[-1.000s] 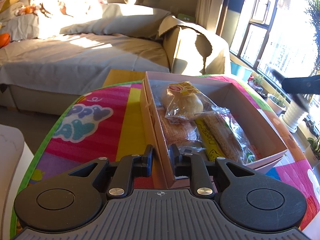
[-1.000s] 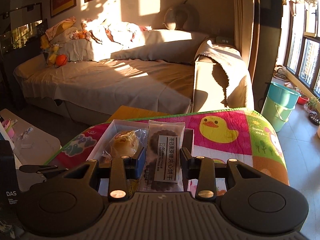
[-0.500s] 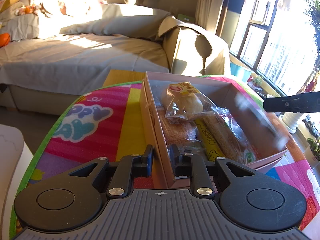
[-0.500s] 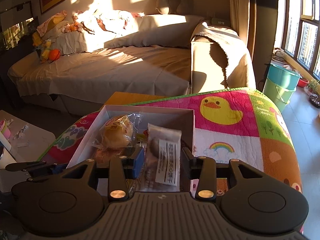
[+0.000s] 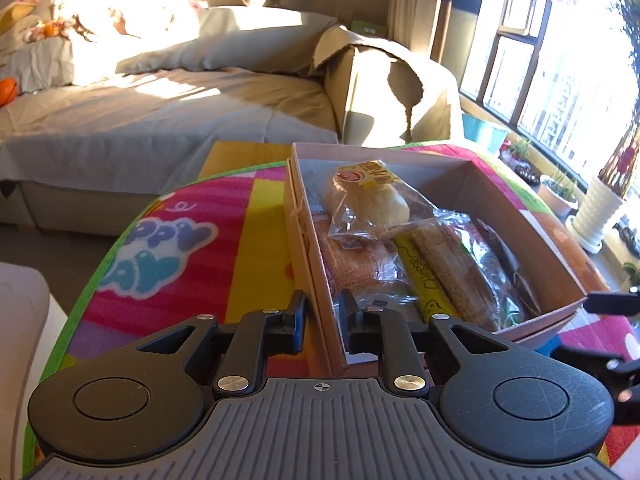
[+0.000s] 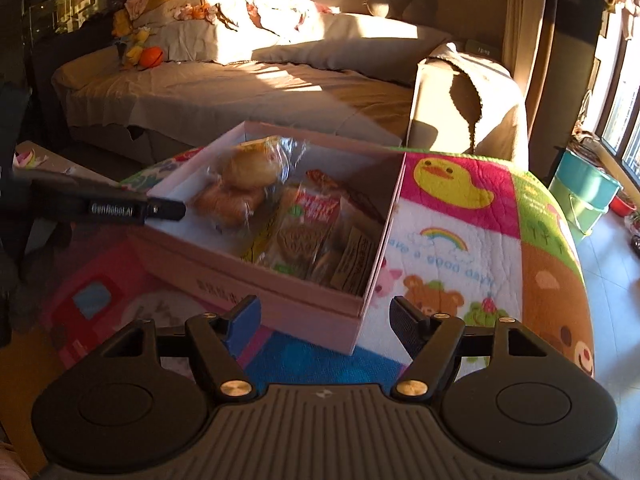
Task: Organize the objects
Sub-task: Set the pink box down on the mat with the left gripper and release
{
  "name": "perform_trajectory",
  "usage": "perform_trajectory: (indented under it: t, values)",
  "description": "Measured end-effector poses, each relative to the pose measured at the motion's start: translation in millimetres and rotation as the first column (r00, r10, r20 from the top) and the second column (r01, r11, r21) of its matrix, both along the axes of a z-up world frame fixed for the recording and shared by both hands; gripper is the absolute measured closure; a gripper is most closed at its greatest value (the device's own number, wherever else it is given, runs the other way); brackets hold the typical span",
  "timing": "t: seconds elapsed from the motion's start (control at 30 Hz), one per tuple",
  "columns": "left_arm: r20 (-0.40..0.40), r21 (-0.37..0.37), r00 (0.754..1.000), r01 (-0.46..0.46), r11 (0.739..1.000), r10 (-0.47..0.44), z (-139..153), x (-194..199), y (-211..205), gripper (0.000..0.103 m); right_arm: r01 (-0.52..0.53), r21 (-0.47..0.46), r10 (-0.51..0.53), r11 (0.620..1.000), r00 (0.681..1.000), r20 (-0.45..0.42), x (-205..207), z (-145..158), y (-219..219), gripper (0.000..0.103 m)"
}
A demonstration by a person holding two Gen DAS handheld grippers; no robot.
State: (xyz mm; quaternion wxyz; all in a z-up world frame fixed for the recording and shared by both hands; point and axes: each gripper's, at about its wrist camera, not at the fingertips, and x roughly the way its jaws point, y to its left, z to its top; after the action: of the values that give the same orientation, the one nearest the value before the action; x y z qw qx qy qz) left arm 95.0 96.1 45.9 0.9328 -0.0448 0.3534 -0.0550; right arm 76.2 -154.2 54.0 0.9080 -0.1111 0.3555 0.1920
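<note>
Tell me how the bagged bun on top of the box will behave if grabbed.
The bagged bun probably feels light and squashy, since it looks like soft bread. Its loose clear wrapper likely crinkles and slips. Resting atop other snacks in the pink box, it may slide off.

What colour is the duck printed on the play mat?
The duck is yellow with an orange beak, on a pink patch; the right wrist view shows it best.

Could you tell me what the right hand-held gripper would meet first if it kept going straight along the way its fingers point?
Most likely the near corner of the pink box. The right hand-held gripper is open and empty, with that corner straight ahead of its fingers. Depth is hard to judge; it might skim the play mat first.
</note>
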Motion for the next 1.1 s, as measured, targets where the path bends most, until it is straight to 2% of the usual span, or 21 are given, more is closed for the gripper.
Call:
perform_trajectory:
  t: [0.07,0.17,0.2,0.27,0.3,0.33,0.37,0.43,0.5,0.57,0.63,0.7,0.8,0.87,0.9,1.0,1.1]
  values:
    - [0.001,0.009,1.0,0.003,1.0,-0.003,-2,18,-11,0.083,0.057,-0.006,-0.057,0.998,0.998,-0.003,14,-12,-6,0.034]
    - [0.031,0.0,0.999,0.029,1.0,-0.029,-4,57,-27,0.085,0.106,0.035,-0.105,0.994,0.994,-0.026,41,-22,-17,0.034]
    - [0.045,0.015,0.998,0.038,0.999,-0.039,-5,71,-31,0.086,0.118,0.023,-0.118,0.993,0.993,-0.007,52,-23,-18,0.034]
    - [0.081,0.093,0.995,0.049,0.994,-0.057,-8,95,-41,0.082,0.14,0.016,-0.14,0.99,0.99,0.021,69,-24,-16,0.034]
    - [0.092,0.129,0.994,0.044,0.991,-0.056,-8,105,-43,0.073,0.155,0.023,-0.155,0.988,0.988,0.024,79,-26,-17,0.034]
    - [0.099,0.159,0.994,0.03,0.987,-0.046,-8,114,-44,0.06,0.163,0.028,-0.164,0.986,0.986,0.027,86,-26,-17,0.034]
    - [0.098,0.179,0.995,0.016,0.984,-0.034,-8,121,-42,0.053,0.17,0.029,-0.171,0.985,0.985,0.038,93,-28,-17,0.034]
    - [0.087,0.191,0.996,-0.008,0.982,-0.009,-8,128,-37,0.032,0.193,0.008,-0.193,0.981,0.979,0.064,101,-33,-17,0.031]
    - [0.077,0.189,0.997,-0.027,0.982,0.013,-8,129,-33,0.026,0.228,-0.004,-0.227,0.974,0.971,0.075,101,-38,-19,0.03]
    - [0.094,0.184,0.995,-0.037,0.982,0.02,-4,121,-34,0.026,0.26,0.022,-0.261,0.965,0.963,0.059,93,-38,-29,0.025]
    - [0.156,0.194,0.987,-0.07,0.979,0.04,6,104,-38,0.028,0.294,0.076,-0.296,0.953,0.955,0.027,79,-33,-45,0.009]
    - [0.217,0.196,0.974,-0.103,0.975,0.059,18,82,-43,0.03,0.323,0.122,-0.327,0.938,0.945,0.008,56,-27,-56,0.0]
    - [0.306,0.173,0.947,-0.155,0.973,0.096,37,39,-47,0.03,0.315,0.153,-0.315,0.937,0.949,-0.02,17,-22,-63,0.0]
    - [0.331,0.121,0.936,-0.166,0.979,0.118,44,4,-46,0.03,0.293,0.138,-0.292,0.946,0.956,-0.026,-7,-24,-60,0.0]
    - [0.307,0.096,0.945,-0.149,0.984,0.113,43,-13,-47,0.03,0.287,0.126,-0.286,0.95,0.958,-0.029,-15,-27,-58,0.0]
    - [0.168,0.071,0.985,-0.056,0.996,0.044,19,-50,-58,0.03,0.262,0.109,-0.259,0.959,0.965,-0.038,-34,-34,-46,0.0]
    - [0.066,0.077,0.998,-0.002,0.997,-0.003,-10,-75,-73,0.03,0.268,0.075,-0.267,0.961,0.964,-0.022,-44,-40,-34,0.0]
